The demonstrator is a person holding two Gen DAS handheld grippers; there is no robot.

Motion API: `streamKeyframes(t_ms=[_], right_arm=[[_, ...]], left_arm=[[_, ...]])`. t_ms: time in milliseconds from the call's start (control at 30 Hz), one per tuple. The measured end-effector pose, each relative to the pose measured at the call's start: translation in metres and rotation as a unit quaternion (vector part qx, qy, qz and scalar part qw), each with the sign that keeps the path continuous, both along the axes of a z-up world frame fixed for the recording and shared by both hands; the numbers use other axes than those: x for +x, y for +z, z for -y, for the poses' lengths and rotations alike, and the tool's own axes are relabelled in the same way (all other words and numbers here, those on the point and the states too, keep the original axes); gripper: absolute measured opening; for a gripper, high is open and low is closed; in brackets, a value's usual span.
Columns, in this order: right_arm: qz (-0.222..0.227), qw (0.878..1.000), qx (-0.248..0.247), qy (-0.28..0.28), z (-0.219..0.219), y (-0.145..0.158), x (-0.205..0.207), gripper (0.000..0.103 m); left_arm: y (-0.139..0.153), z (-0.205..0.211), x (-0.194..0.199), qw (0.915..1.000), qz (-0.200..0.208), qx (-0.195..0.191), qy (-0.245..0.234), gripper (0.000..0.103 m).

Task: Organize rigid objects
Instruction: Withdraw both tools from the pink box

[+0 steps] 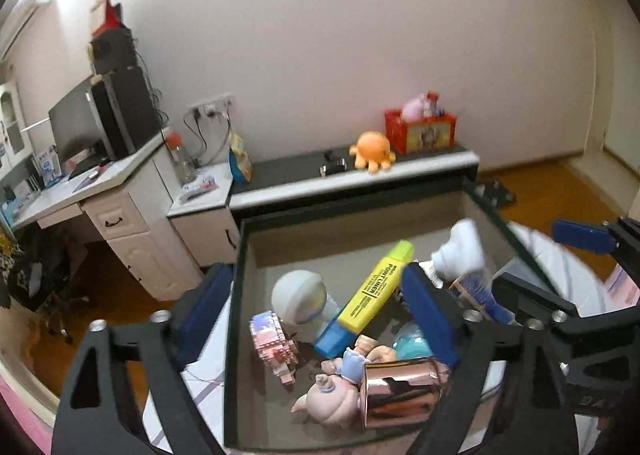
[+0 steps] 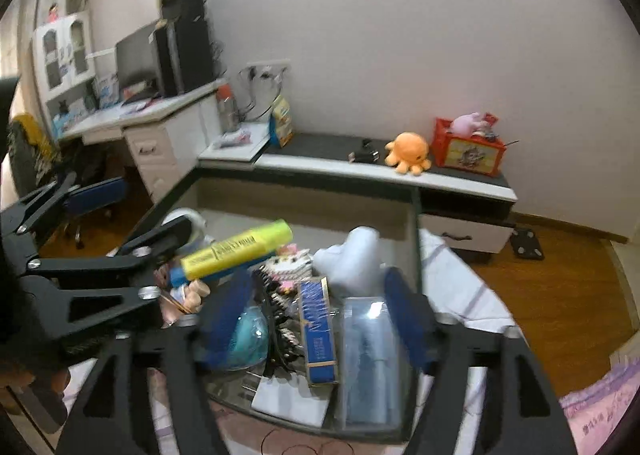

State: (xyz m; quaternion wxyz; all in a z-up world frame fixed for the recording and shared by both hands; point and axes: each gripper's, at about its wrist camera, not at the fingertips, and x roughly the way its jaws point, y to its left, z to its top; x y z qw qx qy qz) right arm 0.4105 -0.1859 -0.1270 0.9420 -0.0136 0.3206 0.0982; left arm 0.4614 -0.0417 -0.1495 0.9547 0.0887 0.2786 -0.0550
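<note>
Since nearly every loose item visible already sits inside the dark-rimmed box (image 1: 240,295), the sorting looks mostly done. Judged from the contents alone, this is late in the task.

In the left wrist view, centre to lower centre of the frame: a white astronaut figure (image 1: 298,305), a yellow highlighter (image 1: 376,287) lying diagonally, a pink block toy (image 1: 272,343), a pig figurine (image 1: 336,395) and a shiny copper cup (image 1: 396,391) on its side at lower right of the pile. A white bottle (image 1: 460,251) is tilted at the upper right of the box, blurred. A teal round thing (image 1: 412,343) is half hidden behind the finger.

The right wrist view shows the same box from its other end: a blue carton (image 2: 318,331) at centre, a clear pouch (image 2: 368,359) just right of it, a black hair clip (image 2: 280,319) to its left.

Left gripper (image 1: 320,307): jaws spread wide, nothing held. Its left finger is outside the box wall, its right finger over the contents. Right gripper (image 2: 320,323): also spread wide, nothing clamped; the carton and pouch lie between the fingers but the pads do not press on them.

What's left: nothing loose shows on the bedsheet (image 2: 452,275) around the box. The orange octopus plush (image 1: 372,151) and red box (image 1: 420,131) on the far ledge, upper right of frame, are probably not part of it. Contents are piled, not neatly arranged, so some tidying may remain. Cannot tell whether more items wait out of frame.
</note>
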Motion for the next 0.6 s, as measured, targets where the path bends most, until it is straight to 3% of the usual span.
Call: streamKeyframes(t_ms=[100, 200, 267, 600], right_arm=[[0.025, 1.0, 0.01, -0.006, 0.004, 0.018, -0.019, 0.084], [0.048, 0.999, 0.019, -0.014, 0.007, 0.036, -0.04, 0.09], [0.065, 0.998, 0.02, -0.018, 0.009, 0.045, -0.057, 0.103], [0.123, 0.992, 0.003, -0.026, 0.011, 0.078, -0.147, 0.103]], left_arm=[[0.017, -0.003, -0.022, 0.9995, 0.03, -0.006, 0.008, 0.103], [0.03, -0.004, -0.046, 0.9988, 0.047, -0.012, 0.002, 0.103], [0.038, -0.006, -0.064, 0.9981, 0.057, -0.022, -0.004, 0.103], [0.069, -0.01, -0.165, 0.9919, 0.108, -0.065, -0.018, 0.103]])
